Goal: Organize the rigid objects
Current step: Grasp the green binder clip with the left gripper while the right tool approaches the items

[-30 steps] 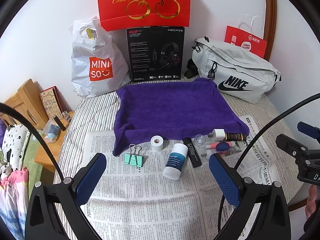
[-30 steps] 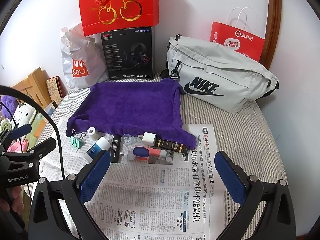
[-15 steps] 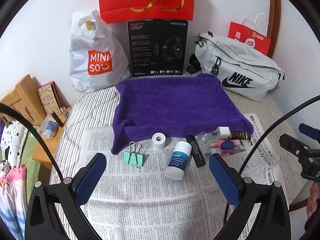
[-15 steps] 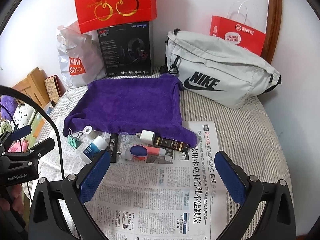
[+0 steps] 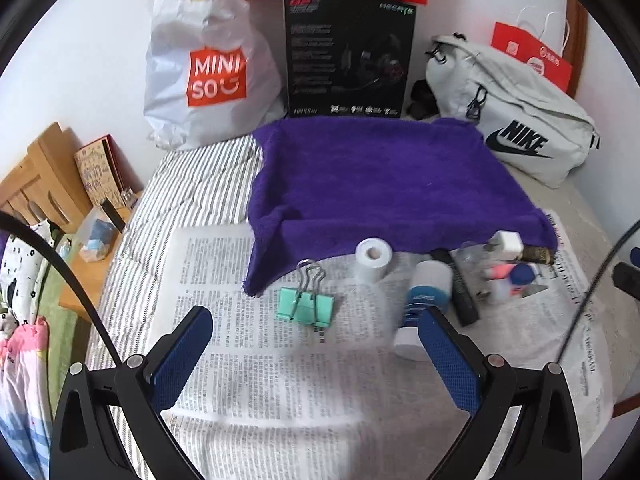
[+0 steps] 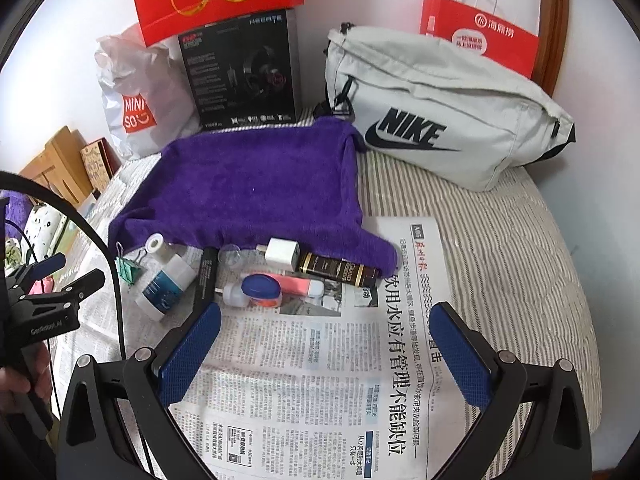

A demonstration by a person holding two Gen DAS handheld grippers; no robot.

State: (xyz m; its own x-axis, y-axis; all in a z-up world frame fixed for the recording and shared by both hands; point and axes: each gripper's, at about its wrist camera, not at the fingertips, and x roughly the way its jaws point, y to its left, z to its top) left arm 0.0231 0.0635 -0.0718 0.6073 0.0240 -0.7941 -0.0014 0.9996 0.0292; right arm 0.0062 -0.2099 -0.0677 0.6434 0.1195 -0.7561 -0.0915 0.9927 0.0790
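Both claws hovered spread and empty above the newspaper (image 6: 320, 380) covering the near part of the striped bed (image 6: 500, 248). The left claw (image 5: 316, 354) faced the mint binder clip (image 5: 306, 306), which lay on the newspaper just off the near left corner of the purple towel (image 5: 380, 184). The right claw (image 6: 324, 344) faced the cluster along the towel's near edge: white tape roll (image 6: 157, 245), white bottle (image 6: 166, 286), black stick (image 6: 206, 280), white charger plug (image 6: 283, 254), dark labelled tube (image 6: 340, 272) and pink tube with blue cap (image 6: 276, 288).

Risks, as judged. The items lay touching or nearly so, so a wide-spread claw descending on one could nudge its neighbours. The bottle and tubes lay on their sides and would probably roll if pinched off-centre. The clip's wire handles stood raised; a finger catching them might flip it. The newspaper over soft bedding could slide or wrinkle under pressure.
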